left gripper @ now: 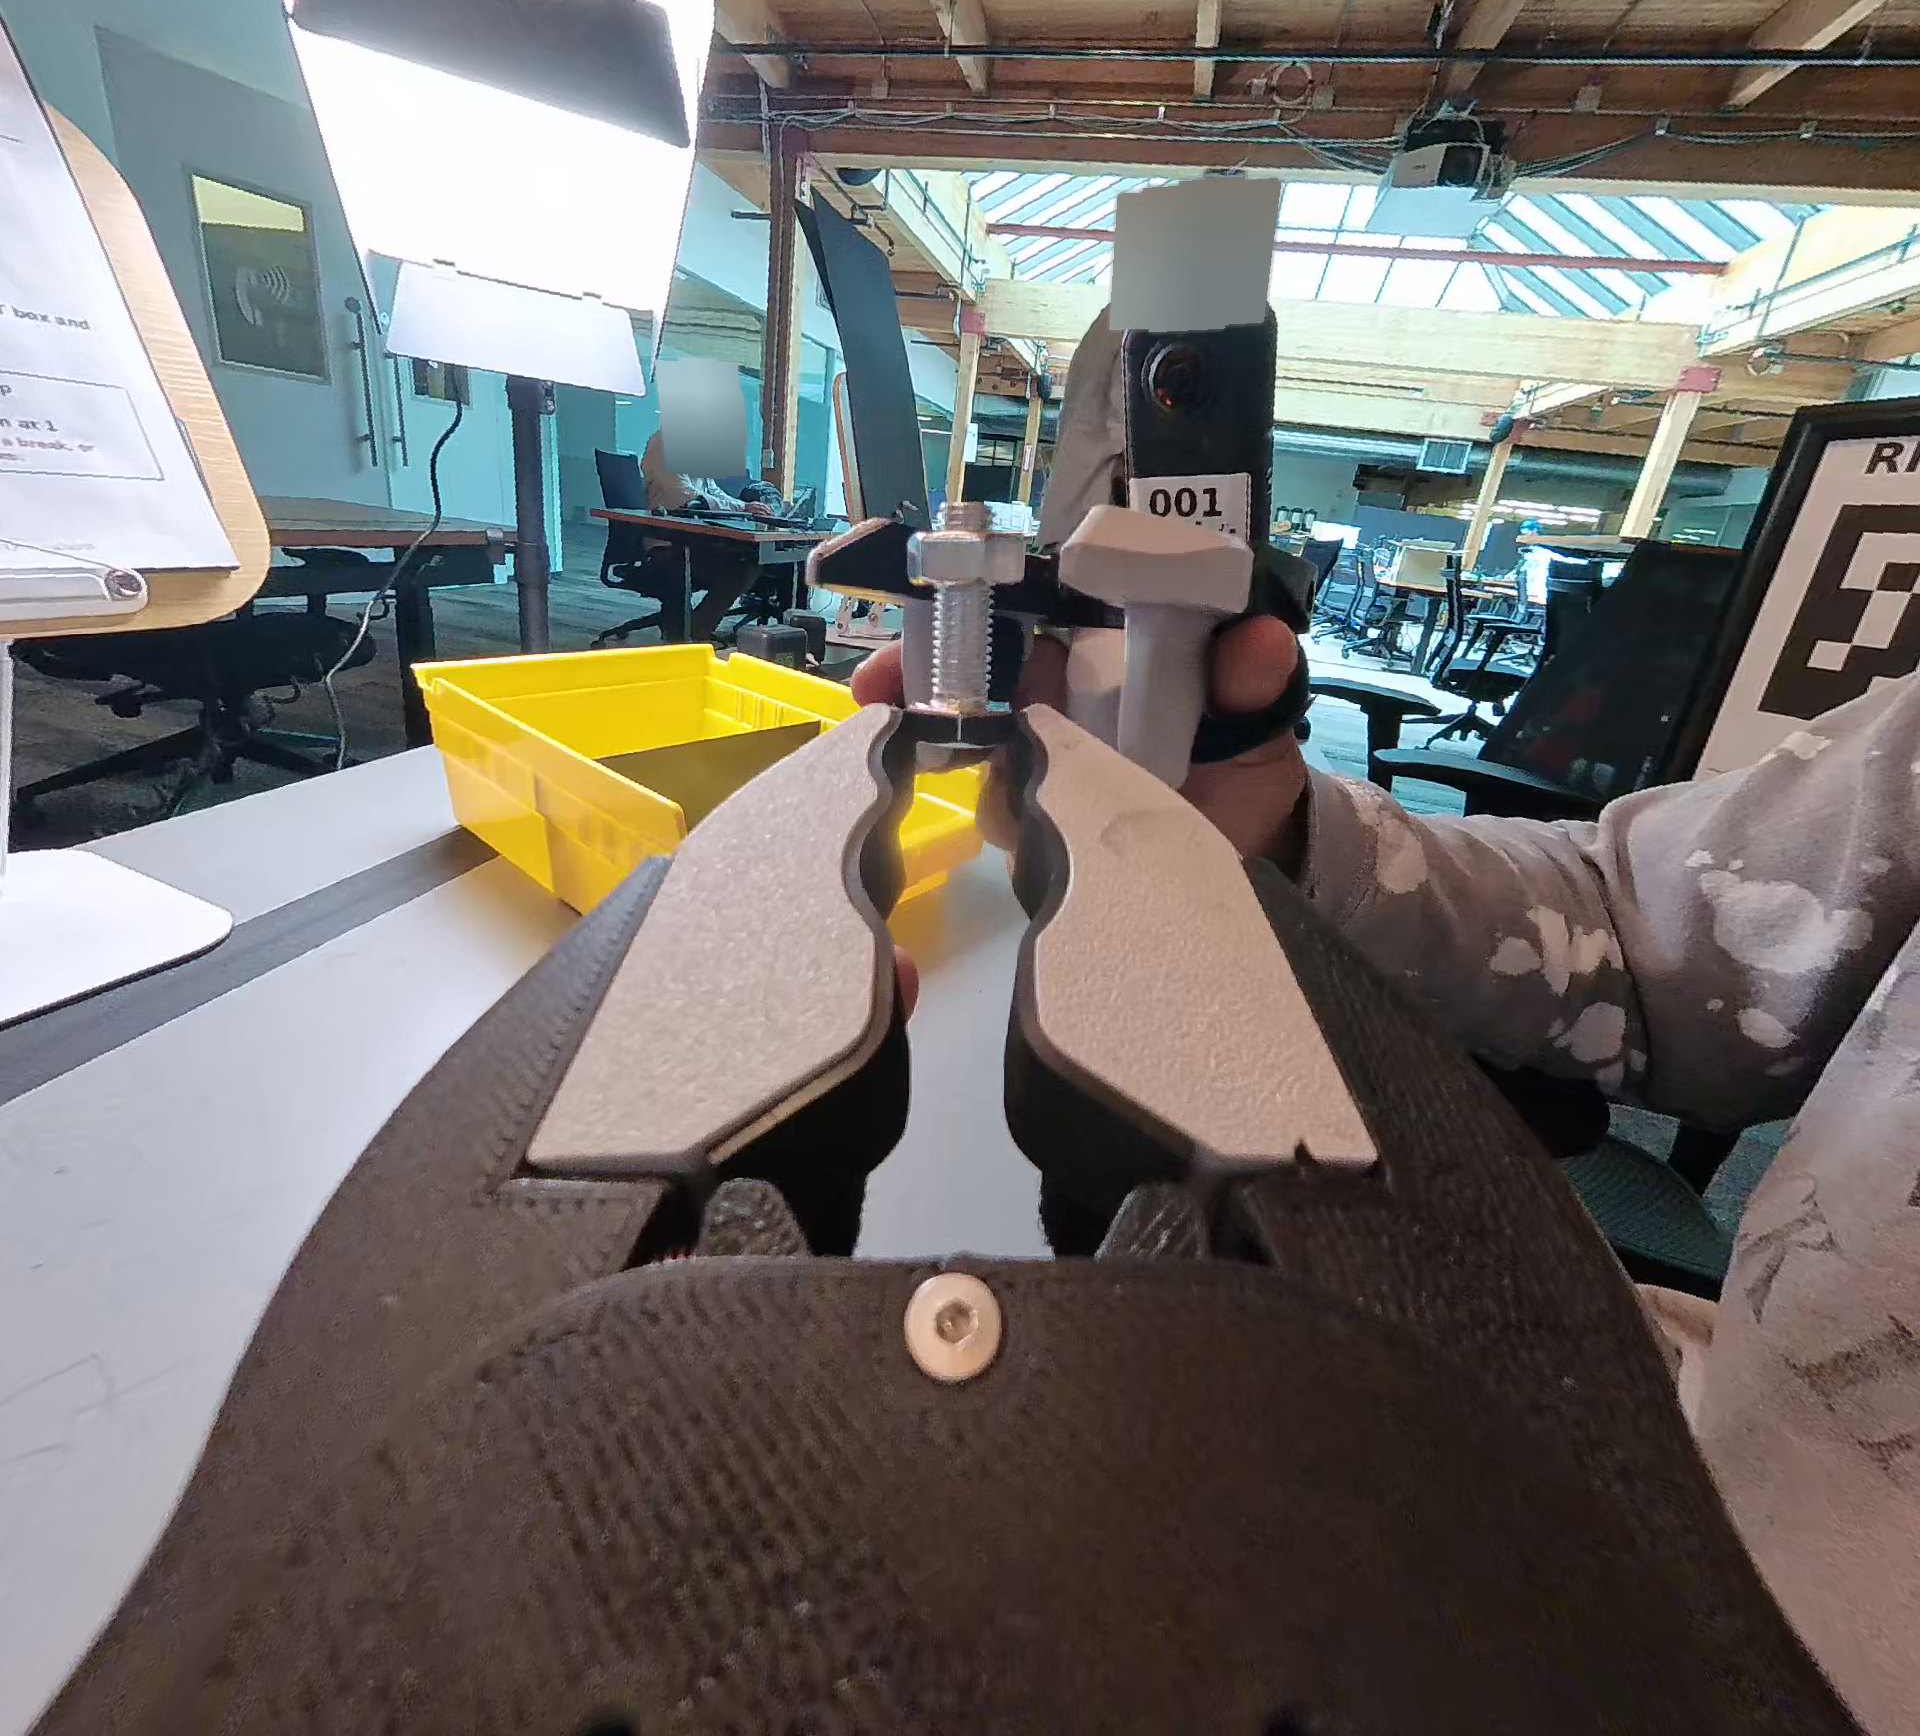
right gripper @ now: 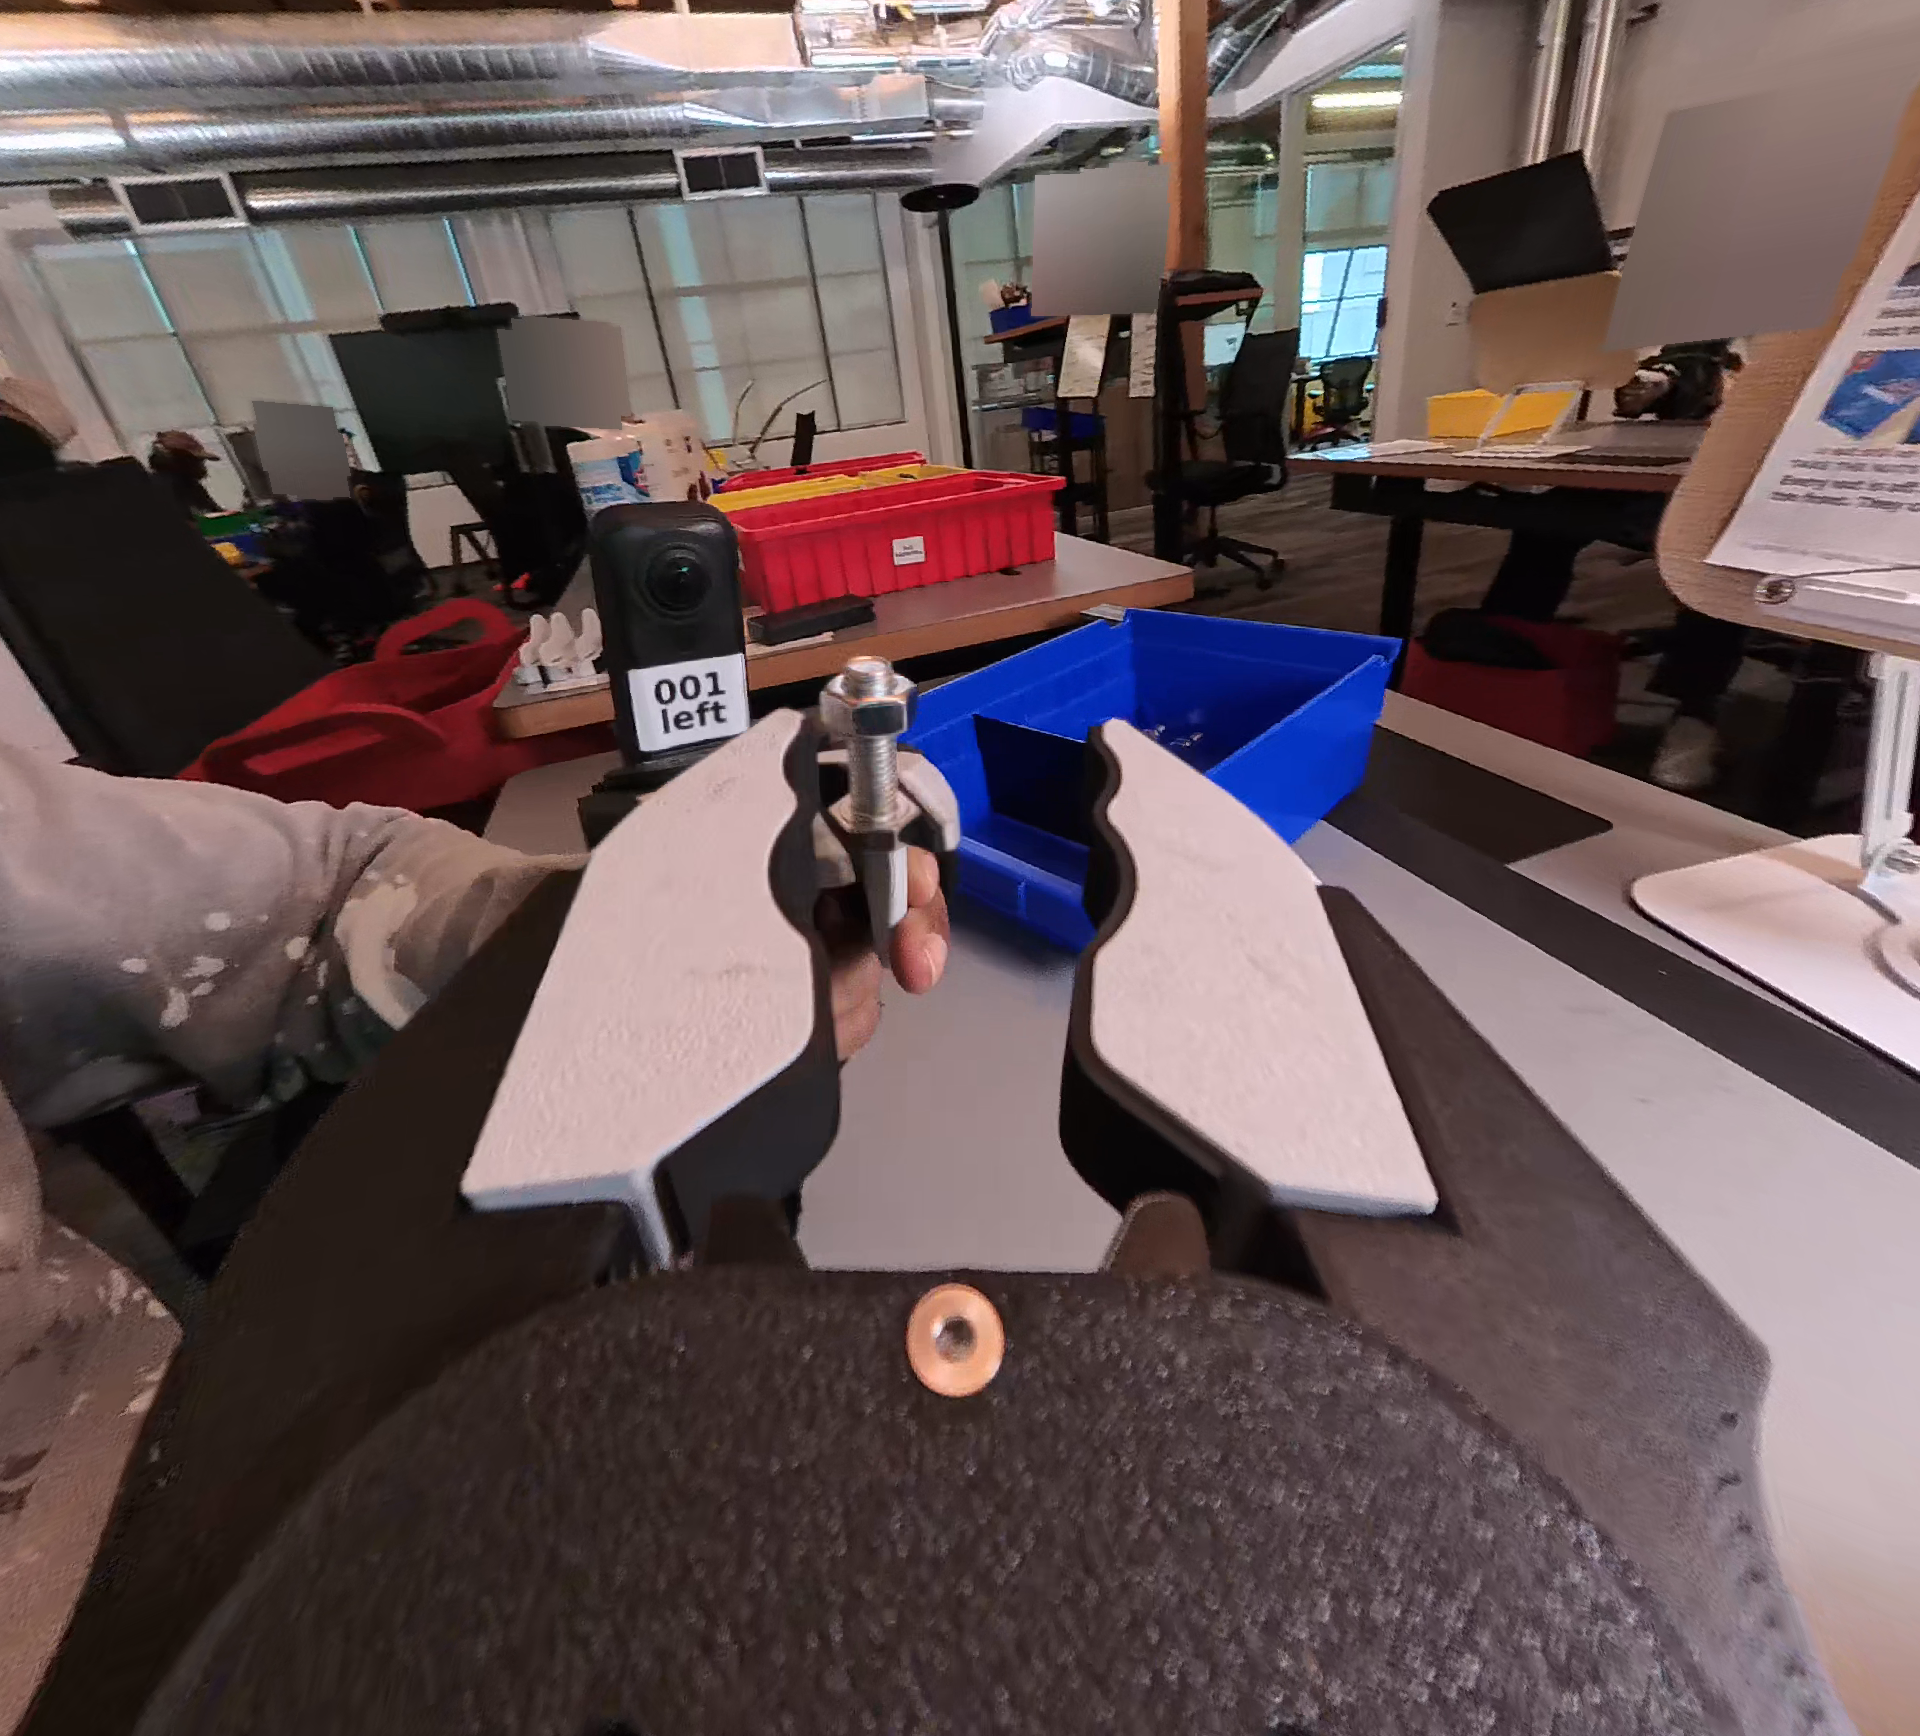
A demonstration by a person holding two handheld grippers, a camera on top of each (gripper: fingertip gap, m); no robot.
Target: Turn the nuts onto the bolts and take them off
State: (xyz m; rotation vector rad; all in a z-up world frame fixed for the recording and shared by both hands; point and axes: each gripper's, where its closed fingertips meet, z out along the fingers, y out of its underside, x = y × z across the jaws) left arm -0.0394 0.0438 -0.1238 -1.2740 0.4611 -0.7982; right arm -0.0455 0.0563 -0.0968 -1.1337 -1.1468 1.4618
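— So where does the bolt [left gripper: 951, 647] sit?
— Just above centre of the left wrist view, upright, its head pinched between the tips of the left gripper [left gripper: 958, 730]. The nut [left gripper: 954, 559] is threaded on near the top of the shank, with a little thread showing above it.
— And the right gripper [right gripper: 948, 777]?
— Its jaws stand wide apart with nothing held. In its own view the left-hand finger is just beside the bolt, while the other is well off towards the blue bin [right gripper: 1164, 710] at centre right. In the left wrist view its fingers appear to lie either side of the nut, but contact cannot be told.
— How would the pieces handle?
— Steel, so stiff, fairly heavy for their bulk and smooth. The nut's flats look the best place to grip; on its corners it would likely slip. The bolt seems best held by the head, leaving the threads free.
— Anything else nearby?
— A yellow bin [left gripper: 582, 751] at centre left, on the grey table [left gripper: 208, 1167].
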